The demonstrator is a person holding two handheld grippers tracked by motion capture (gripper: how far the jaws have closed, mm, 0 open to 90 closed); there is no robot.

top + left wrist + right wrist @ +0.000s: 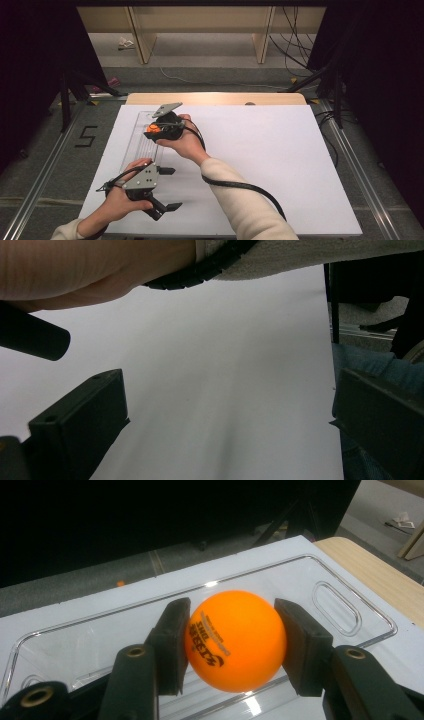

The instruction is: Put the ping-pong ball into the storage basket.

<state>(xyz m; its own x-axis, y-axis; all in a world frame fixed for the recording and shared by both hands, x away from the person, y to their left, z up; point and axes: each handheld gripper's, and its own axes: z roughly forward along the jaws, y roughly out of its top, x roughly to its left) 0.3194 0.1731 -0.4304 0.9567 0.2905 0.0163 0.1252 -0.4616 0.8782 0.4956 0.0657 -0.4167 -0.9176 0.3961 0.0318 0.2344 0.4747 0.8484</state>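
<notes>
Orange and glossy, the printed plastic ball (235, 640) sits pinched between my right gripper (232, 645) pads above the clear plastic tray (345, 611), probably to be set inside, while my left gripper (225, 440) rests spread, empty.

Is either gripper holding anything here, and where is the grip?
The right gripper clamps an orange ping-pong ball across its middle, above the clear plastic tray. The left gripper is open, holding nothing.

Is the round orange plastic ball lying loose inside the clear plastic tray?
No, the orange ball is clamped between the right hand-held gripper pads above the clear tray.
</notes>
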